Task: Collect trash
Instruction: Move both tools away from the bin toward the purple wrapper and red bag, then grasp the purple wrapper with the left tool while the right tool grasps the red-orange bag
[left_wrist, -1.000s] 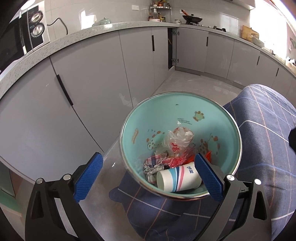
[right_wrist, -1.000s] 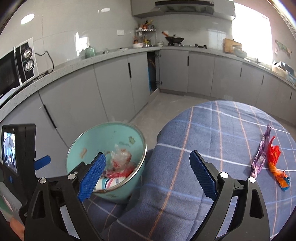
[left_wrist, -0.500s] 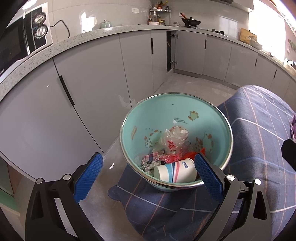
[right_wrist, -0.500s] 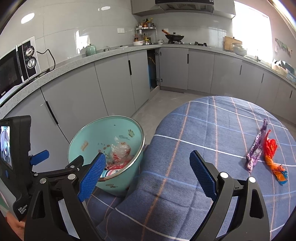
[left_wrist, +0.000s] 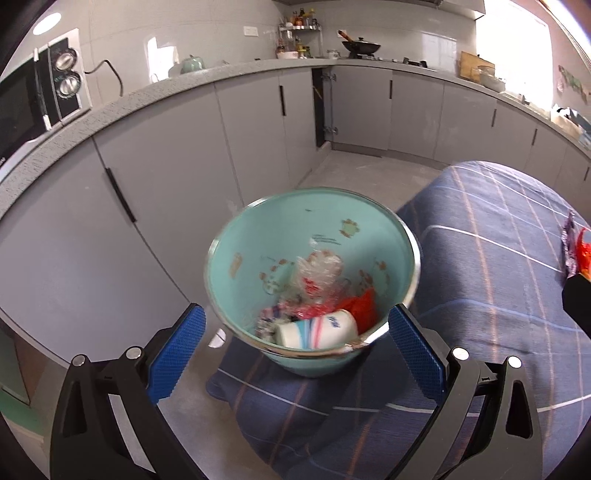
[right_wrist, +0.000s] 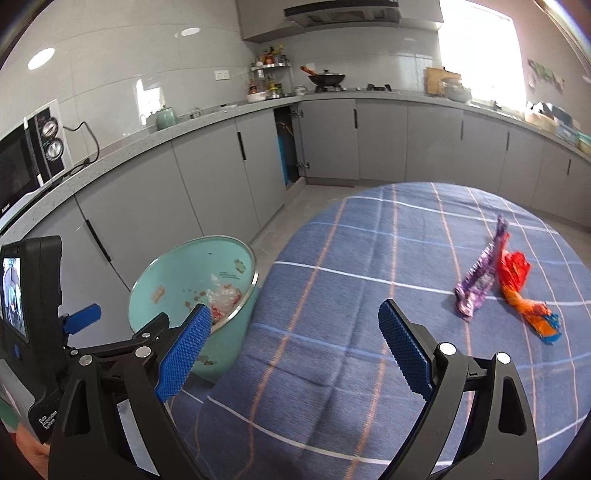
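A teal bowl (left_wrist: 258, 243) stands at the left edge of the blue checked tablecloth (left_wrist: 491, 258); it also shows in the right wrist view (right_wrist: 173, 273). It holds a striped paper cup (left_wrist: 317, 330), a clear plastic bag (left_wrist: 317, 267) and red wrappers. My left gripper (left_wrist: 295, 341) is open and empty, just in front of the bowl. My right gripper (right_wrist: 291, 343) is open and empty above the cloth. A purple wrapper (right_wrist: 480, 271) and a red-orange wrapper (right_wrist: 521, 291) lie on the cloth at the right.
Grey kitchen cabinets (right_wrist: 207, 177) and a countertop run behind the table. A microwave (left_wrist: 29, 99) sits on the counter at left. The left gripper's body with its screen (right_wrist: 26, 317) is at the left of the right wrist view.
Both grippers have pulled back and up from the bowl, which looks smaller and farther. The right view has swung right, bringing the two wrappers closer to centre.
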